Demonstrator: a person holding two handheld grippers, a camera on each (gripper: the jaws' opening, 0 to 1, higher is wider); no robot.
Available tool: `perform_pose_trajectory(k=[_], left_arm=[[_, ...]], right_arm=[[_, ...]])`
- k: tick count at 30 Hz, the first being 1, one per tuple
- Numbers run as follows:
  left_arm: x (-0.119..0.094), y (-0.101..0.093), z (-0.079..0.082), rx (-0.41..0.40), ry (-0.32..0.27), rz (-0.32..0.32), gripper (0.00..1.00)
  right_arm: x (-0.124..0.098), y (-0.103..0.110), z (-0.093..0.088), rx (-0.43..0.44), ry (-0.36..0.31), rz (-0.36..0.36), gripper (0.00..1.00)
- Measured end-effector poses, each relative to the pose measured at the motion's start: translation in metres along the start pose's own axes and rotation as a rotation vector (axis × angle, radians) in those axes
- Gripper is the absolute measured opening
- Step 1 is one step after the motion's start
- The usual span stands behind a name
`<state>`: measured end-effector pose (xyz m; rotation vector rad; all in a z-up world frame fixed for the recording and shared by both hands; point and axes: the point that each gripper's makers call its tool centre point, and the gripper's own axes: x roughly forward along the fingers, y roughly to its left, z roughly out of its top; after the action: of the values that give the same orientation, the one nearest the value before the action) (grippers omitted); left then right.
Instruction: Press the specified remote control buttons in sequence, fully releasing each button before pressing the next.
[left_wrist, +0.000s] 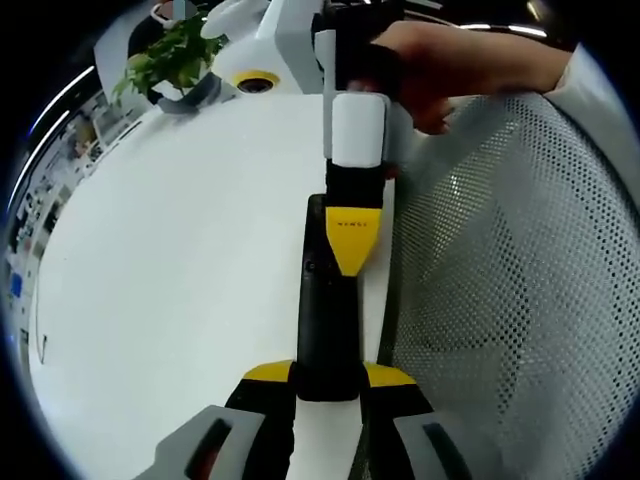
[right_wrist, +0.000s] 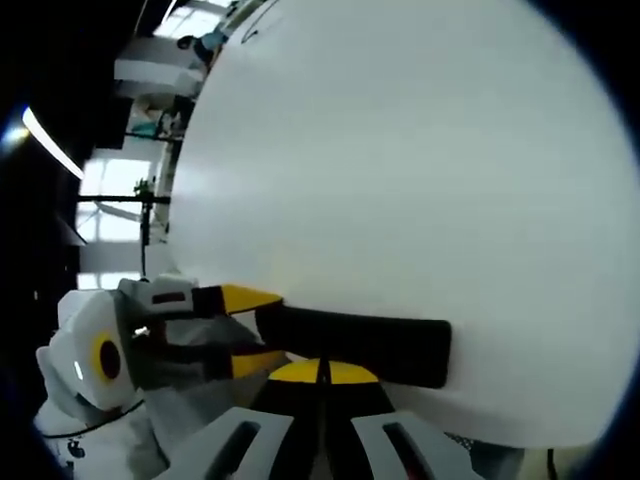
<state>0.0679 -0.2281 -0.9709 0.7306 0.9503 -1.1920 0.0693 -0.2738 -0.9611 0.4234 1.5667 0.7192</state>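
On the round white table (left_wrist: 180, 260), near its edge, lay the long black plastic remote control (left_wrist: 328, 330), clamped at its near end by my left gripper (left_wrist: 328, 385). My right gripper (right_wrist: 322, 372) hovered over it, tips together. I judged it light, stiff and slippery; a hold on the long sides seemed best.
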Motion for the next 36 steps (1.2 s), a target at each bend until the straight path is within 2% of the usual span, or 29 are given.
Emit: perform_pose_trajectory(k=[3,6,8,12,17,21,27,30,36], left_arm=[[0.000,0.000,0.000,-0.001,-0.002,0.000,0.24],[0.000,0.000,0.000,-0.002,-0.003,0.002,0.24],[-0.001,0.000,0.000,-0.003,-0.005,0.004,0.24],[-0.001,0.000,-0.001,-0.005,-0.009,0.004,0.24],[0.000,0.000,-0.001,-0.005,-0.012,0.002,0.24],[0.000,0.001,-0.002,-0.007,-0.015,0.002,0.24],[0.000,0.001,-0.001,-0.004,-0.014,0.000,0.24],[0.000,0.001,-0.001,0.002,-0.010,-0.004,0.24],[0.001,0.001,0.000,0.009,-0.002,-0.007,0.24]], right_arm=[[0.000,0.002,0.001,-0.039,-0.007,-0.016,0.00],[-0.001,0.011,0.010,-0.068,-0.064,0.032,0.00],[-0.001,0.013,0.011,-0.076,-0.076,0.040,0.00],[0.004,0.011,0.013,-0.184,-0.094,-0.008,0.00],[0.006,0.013,0.014,-0.250,-0.105,-0.036,0.00],[0.008,0.012,0.014,-0.339,-0.123,-0.074,0.00],[0.007,0.010,0.015,-0.337,-0.143,-0.037,0.00],[0.008,0.011,0.015,-0.429,-0.157,-0.063,0.00],[0.007,0.010,0.015,-0.449,-0.173,-0.069,0.00]])
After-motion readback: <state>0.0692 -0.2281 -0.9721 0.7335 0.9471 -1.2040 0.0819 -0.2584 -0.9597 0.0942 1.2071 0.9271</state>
